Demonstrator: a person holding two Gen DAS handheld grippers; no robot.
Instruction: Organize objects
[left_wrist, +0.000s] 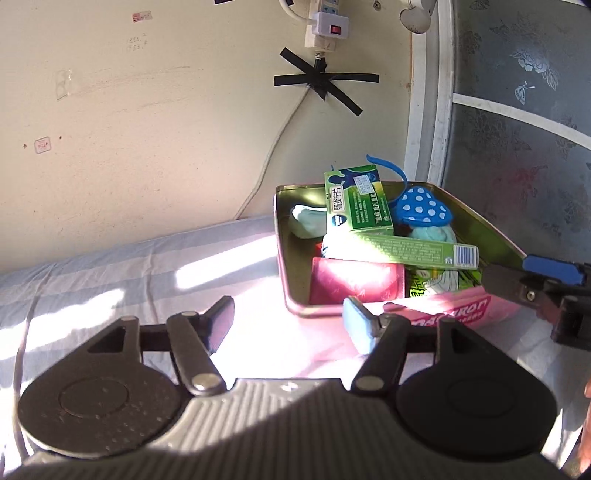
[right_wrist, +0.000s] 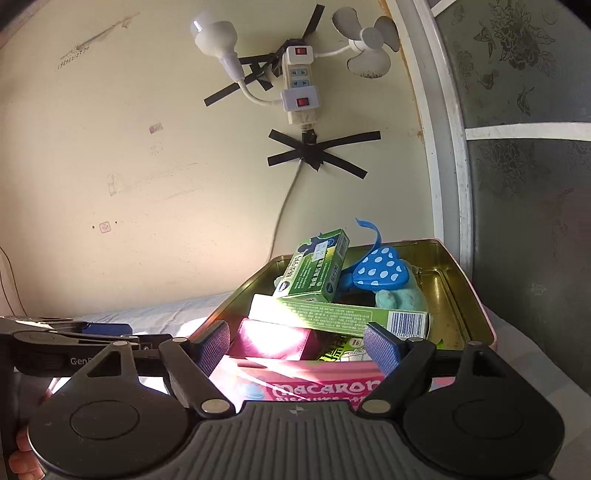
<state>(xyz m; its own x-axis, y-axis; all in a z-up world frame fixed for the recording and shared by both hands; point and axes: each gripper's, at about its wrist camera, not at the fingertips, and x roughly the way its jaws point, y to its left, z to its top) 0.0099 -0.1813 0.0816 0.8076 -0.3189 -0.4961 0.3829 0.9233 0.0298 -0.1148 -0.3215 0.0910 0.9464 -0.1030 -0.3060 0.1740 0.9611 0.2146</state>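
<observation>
— Pink tin (right_wrist: 476, 317), where is it sitting for you?

— Right ahead of my right gripper (right_wrist: 301, 347), whose fingers are standing wide apart with nothing between them, level with the tin's near wall. My left gripper (left_wrist: 288, 325) is hanging just left of the tin above the striped bedsheet (left_wrist: 110, 273), fingers also spread and empty.

— What is lying inside?

— Closest to me, a magenta packet (right_wrist: 273, 338) is catching the sun, with a long green box (right_wrist: 332, 317) lying across it. Beyond that, a smaller green box (right_wrist: 314, 269) is leaning tilted on the pile, and a blue polka-dot mushroom (right_wrist: 380, 275) is resting to its right over something pale teal (right_wrist: 400, 297).

— And farther off?

— A power strip (right_wrist: 301, 85) is hanging on the cream wall (right_wrist: 147, 147), its cord (right_wrist: 284, 206) taped down with black tape (right_wrist: 321, 151).
</observation>
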